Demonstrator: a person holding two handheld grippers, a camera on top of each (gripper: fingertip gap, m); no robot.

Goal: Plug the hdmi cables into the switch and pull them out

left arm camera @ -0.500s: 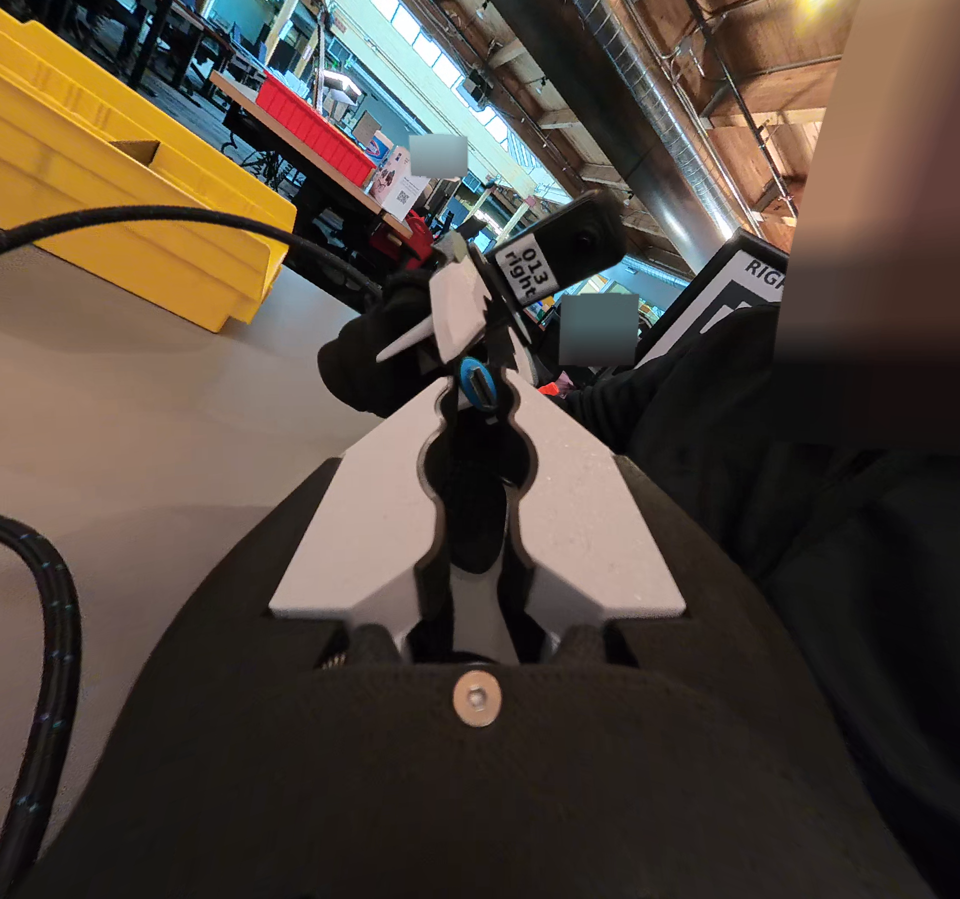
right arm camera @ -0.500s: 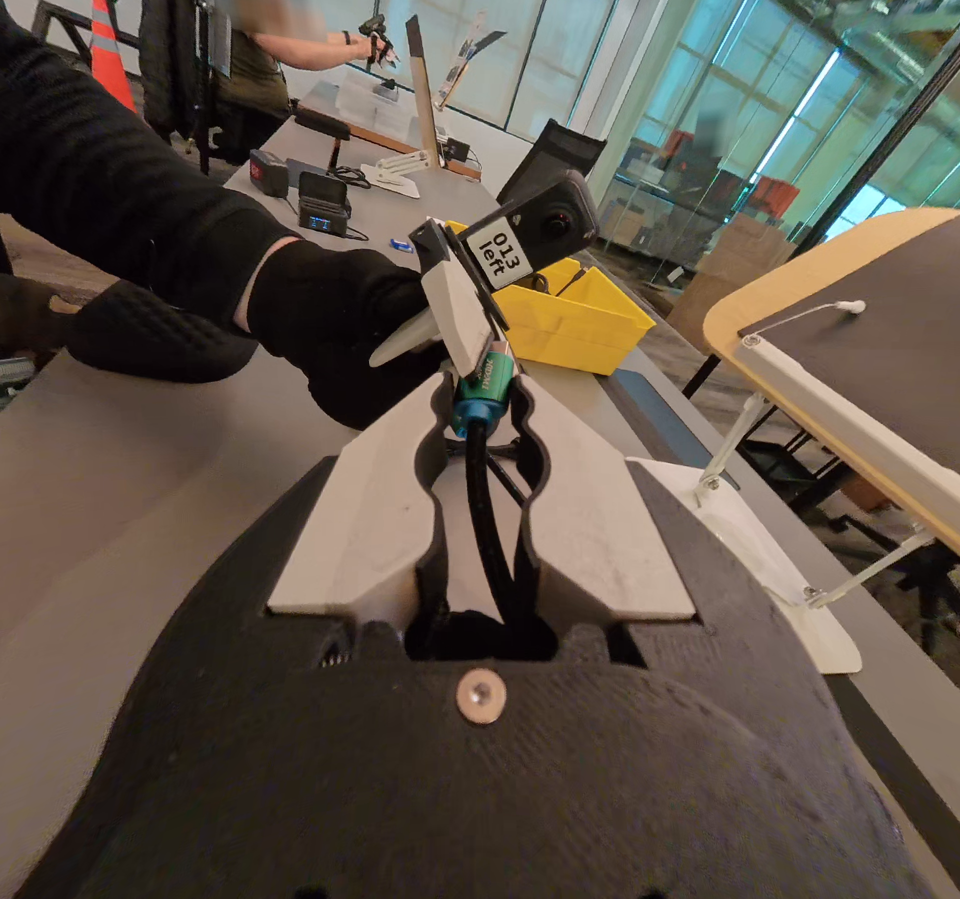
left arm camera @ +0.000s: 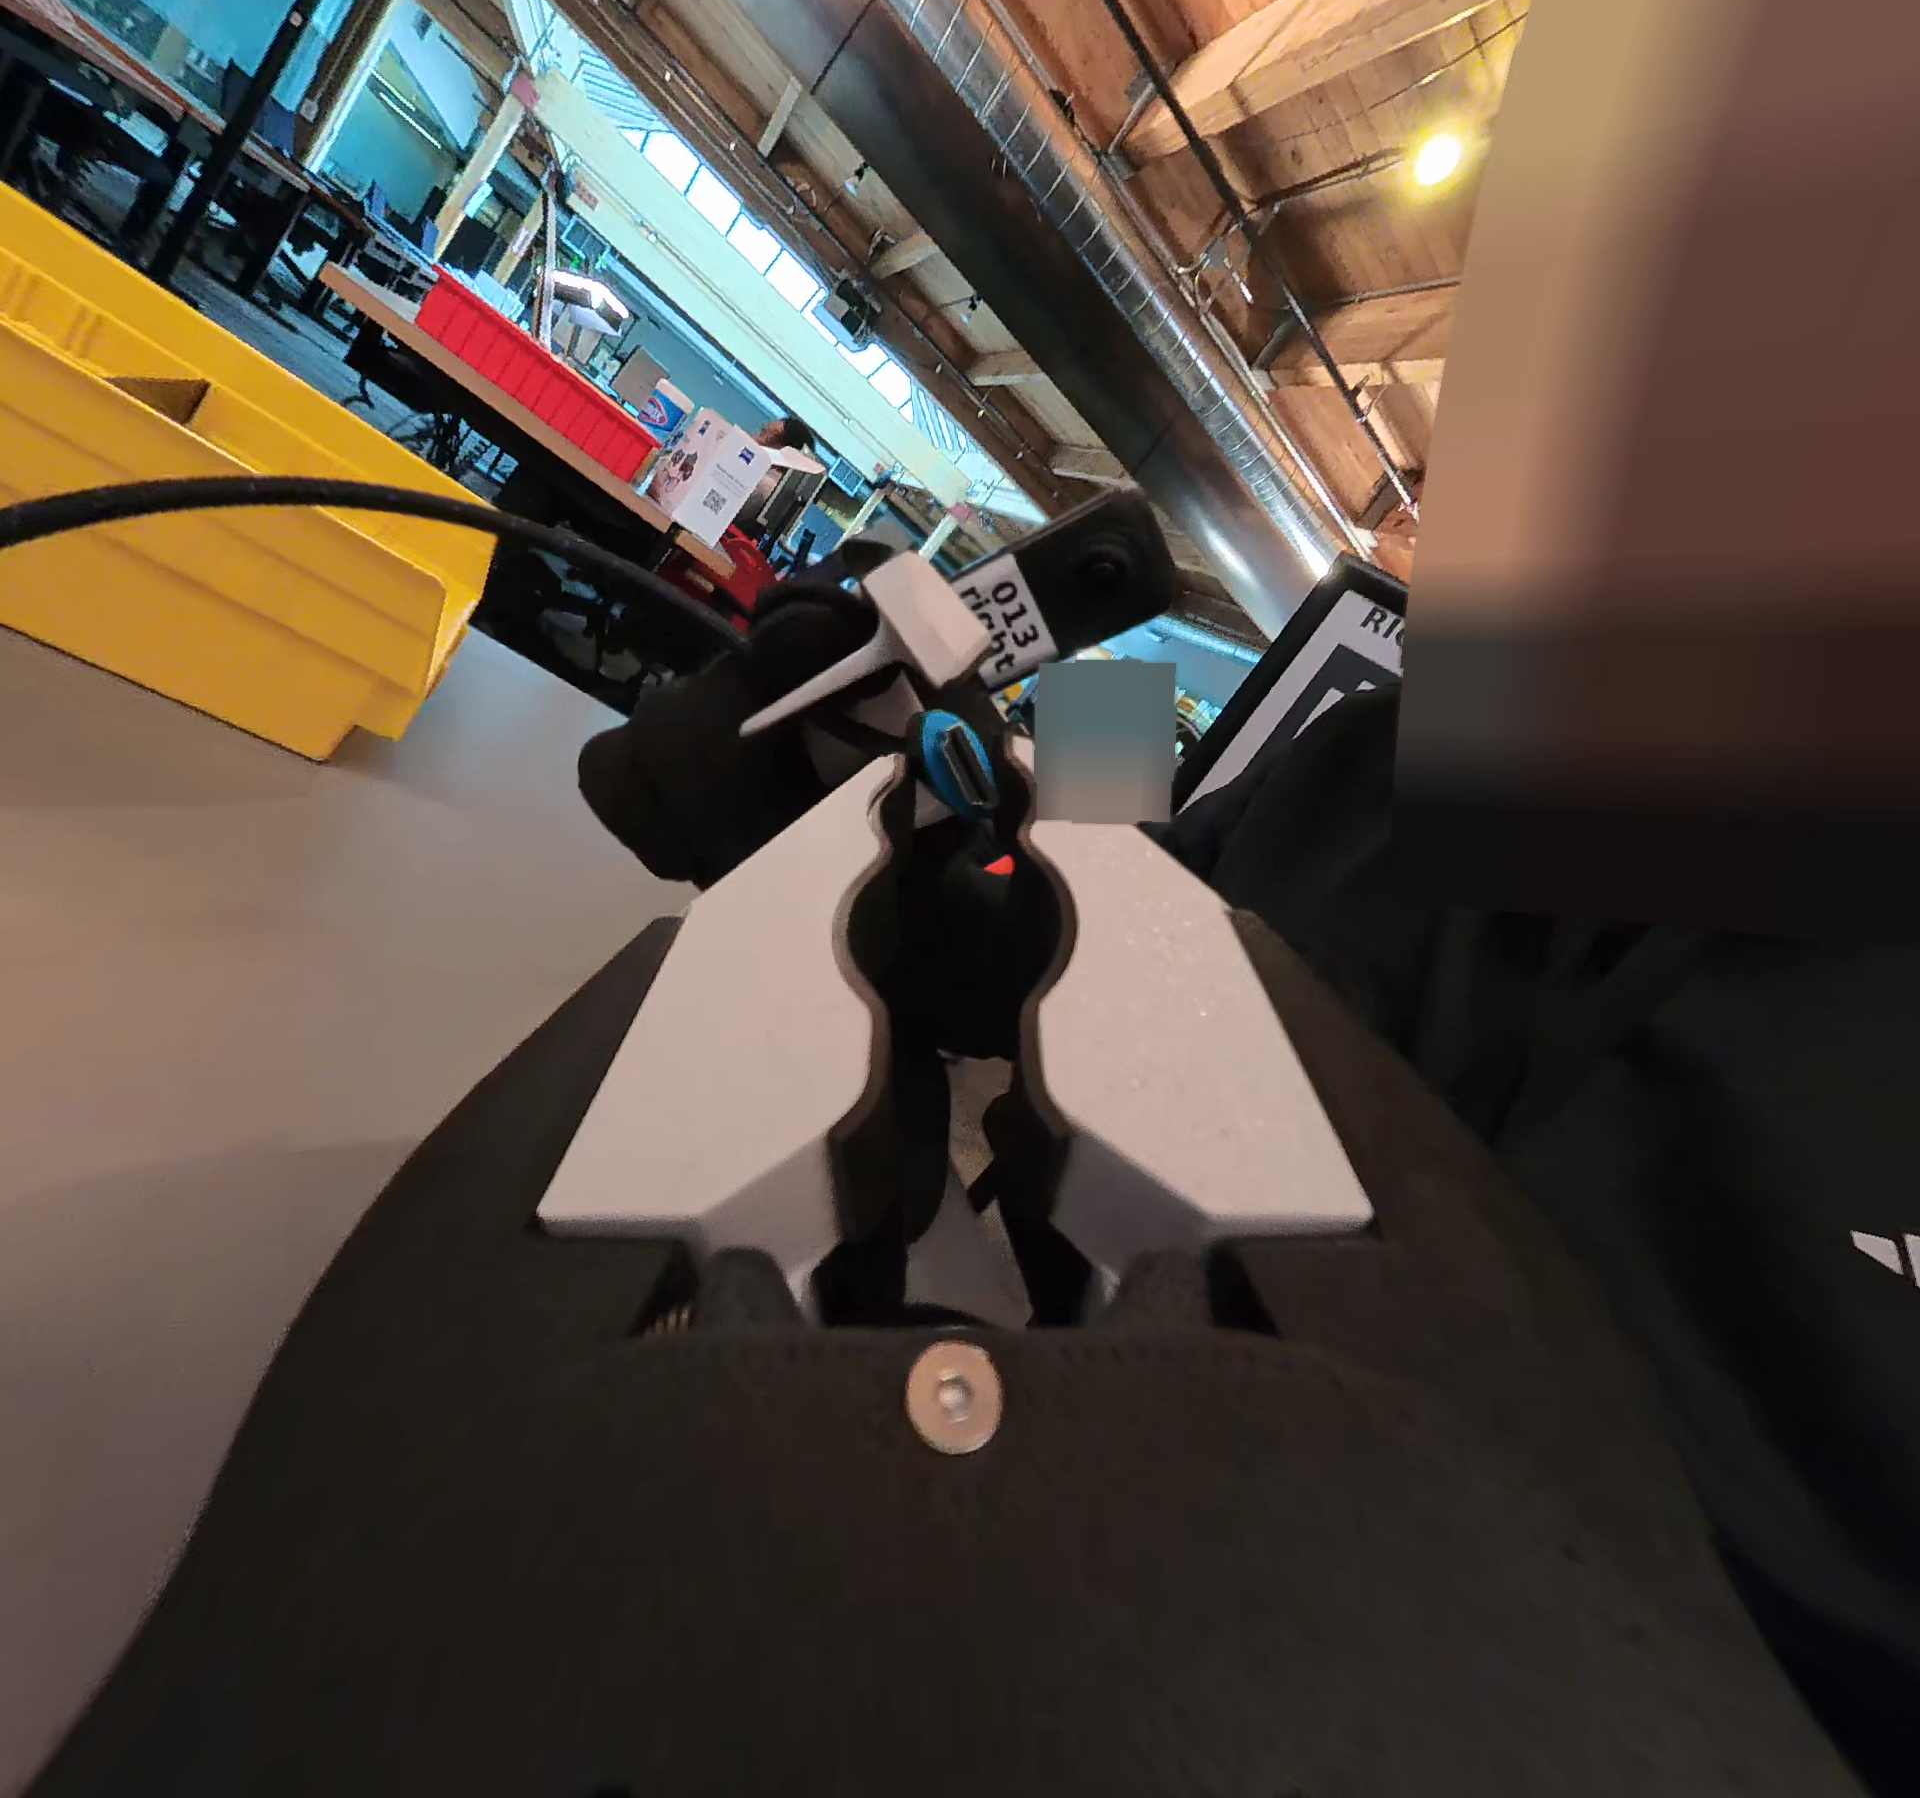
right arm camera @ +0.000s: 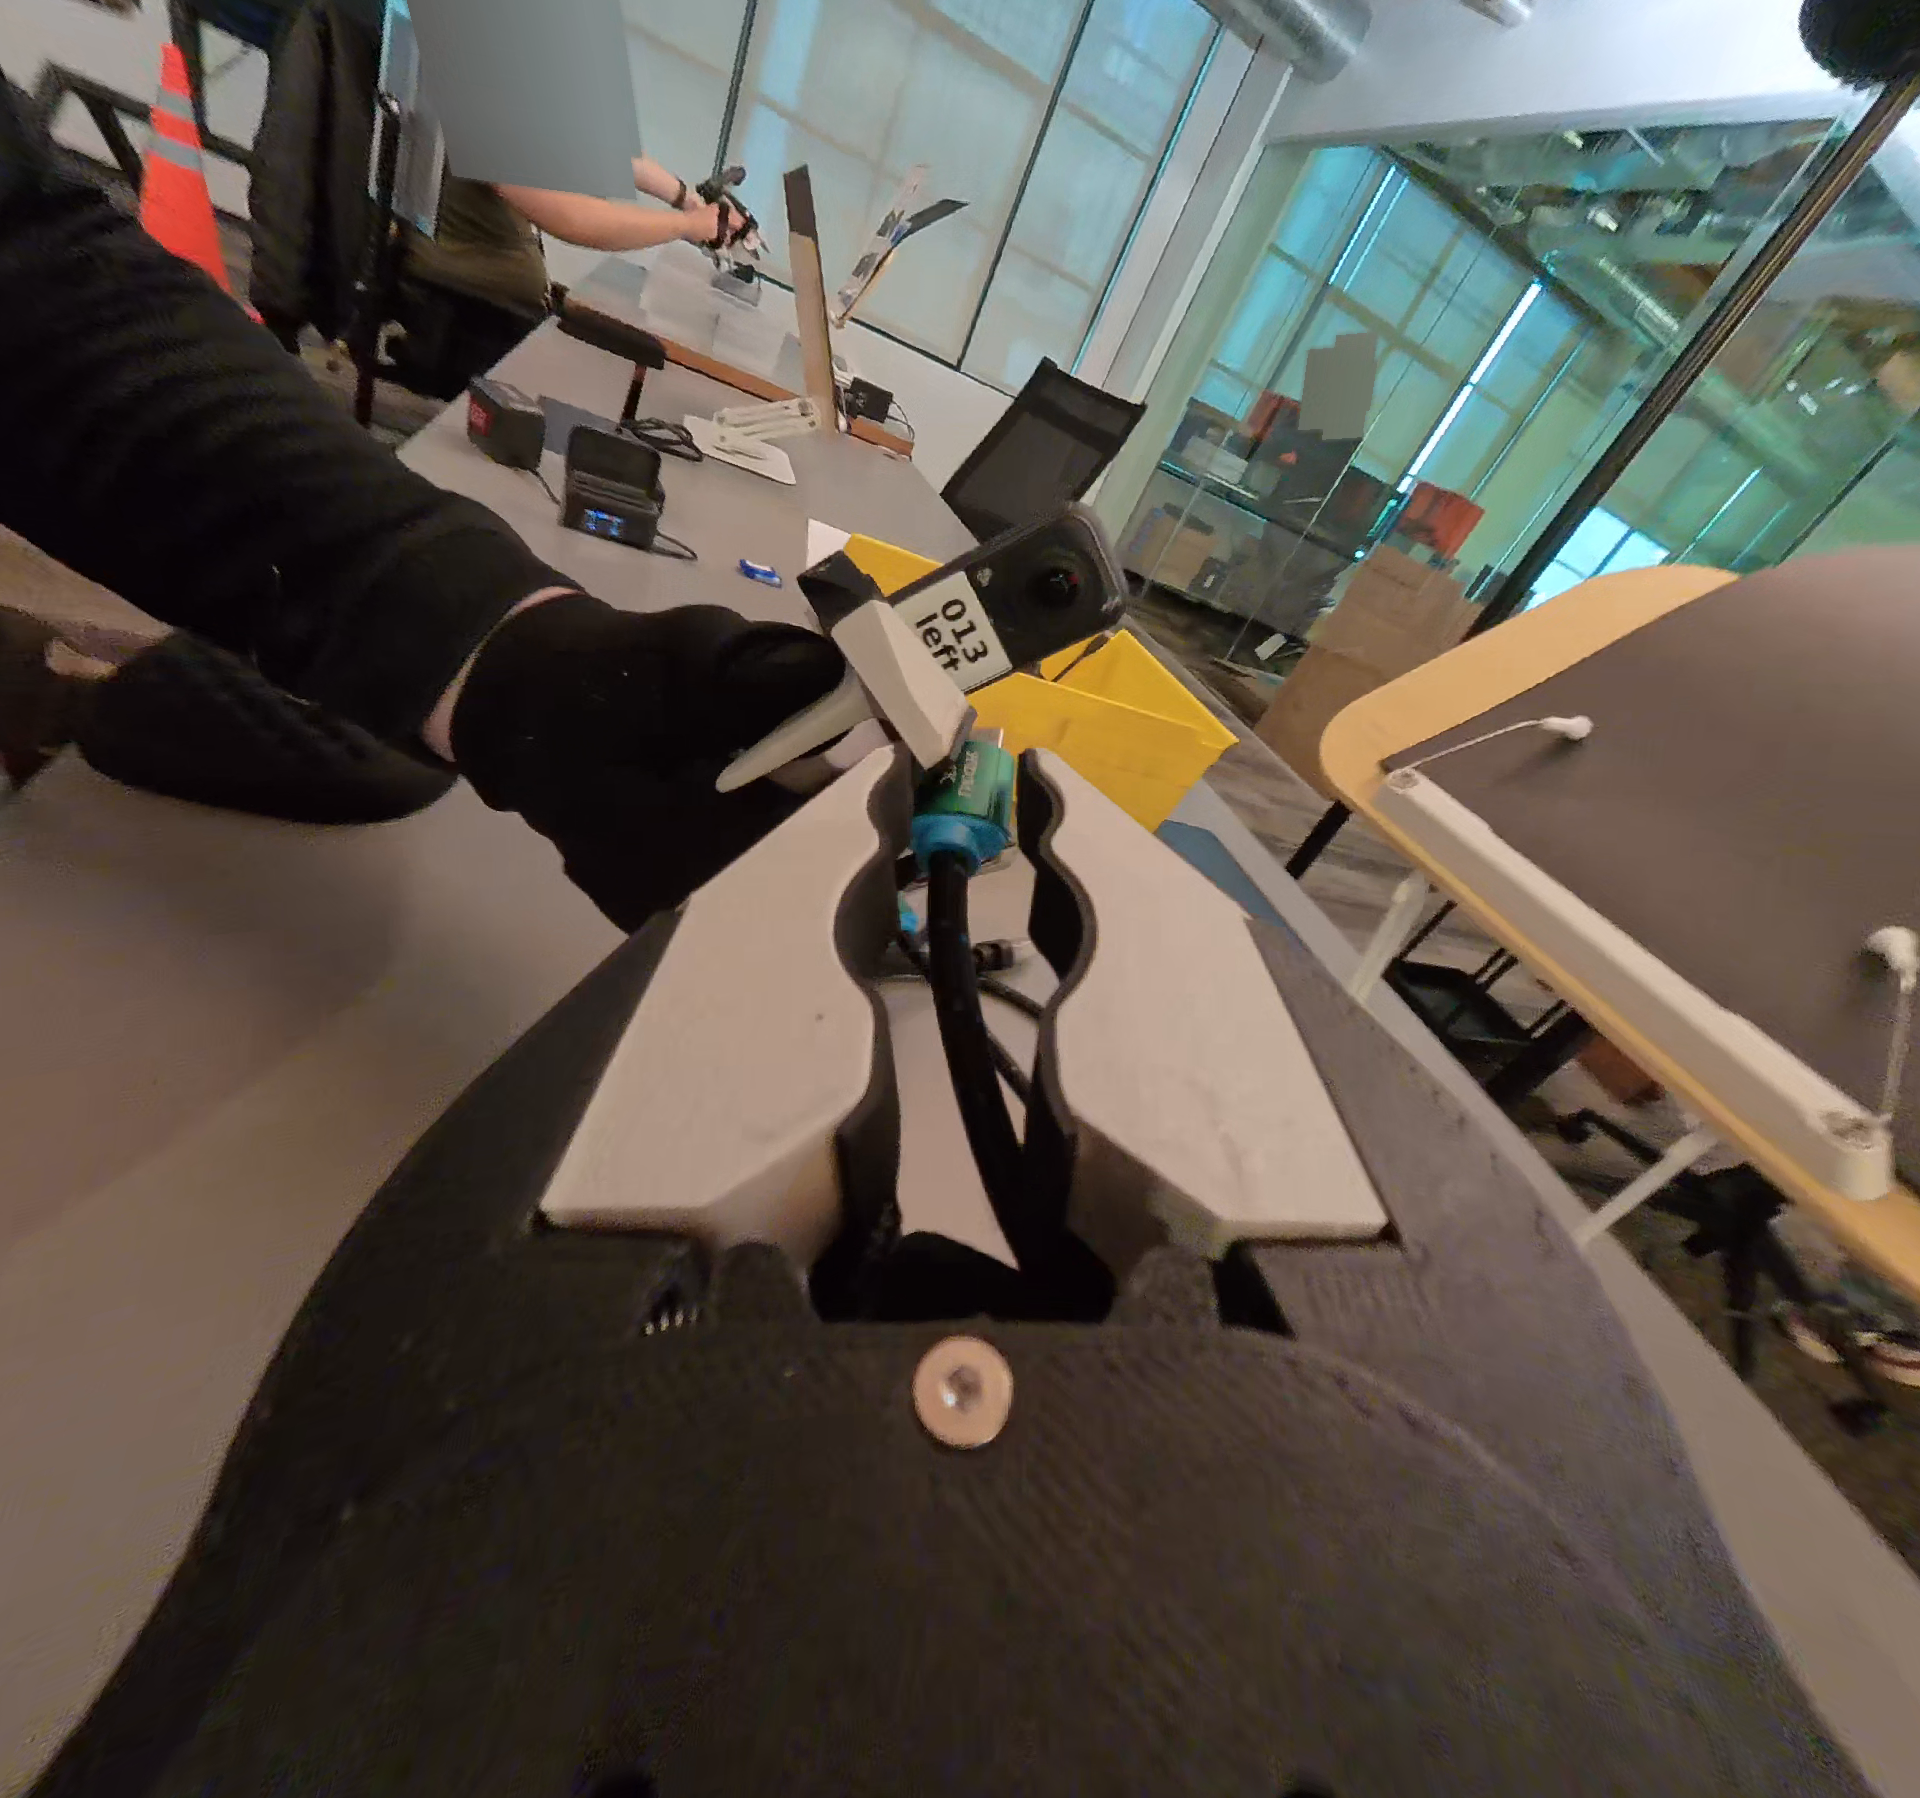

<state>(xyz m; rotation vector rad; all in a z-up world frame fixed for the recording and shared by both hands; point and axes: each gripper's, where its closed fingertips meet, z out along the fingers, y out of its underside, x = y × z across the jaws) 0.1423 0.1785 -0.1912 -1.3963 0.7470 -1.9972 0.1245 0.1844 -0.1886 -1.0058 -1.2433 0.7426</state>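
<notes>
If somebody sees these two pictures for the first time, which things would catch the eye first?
Probably the teal-and-blue HDMI plug, gripped at the tips of the right gripper, its black cable running back between the fingers. In the left wrist view the same plug faces the camera, just beyond the left gripper, which clamps something black. The yellow bin on the grey table's left also stands out.

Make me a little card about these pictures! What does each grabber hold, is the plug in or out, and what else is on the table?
left gripper: fingers shut on a black thing, likely the switch
right gripper: fingers shut on the blue HDMI plug
plug state: out, metal end bare
cable: black, runs back between the right fingers
table: grey
also there: yellow bin
</notes>
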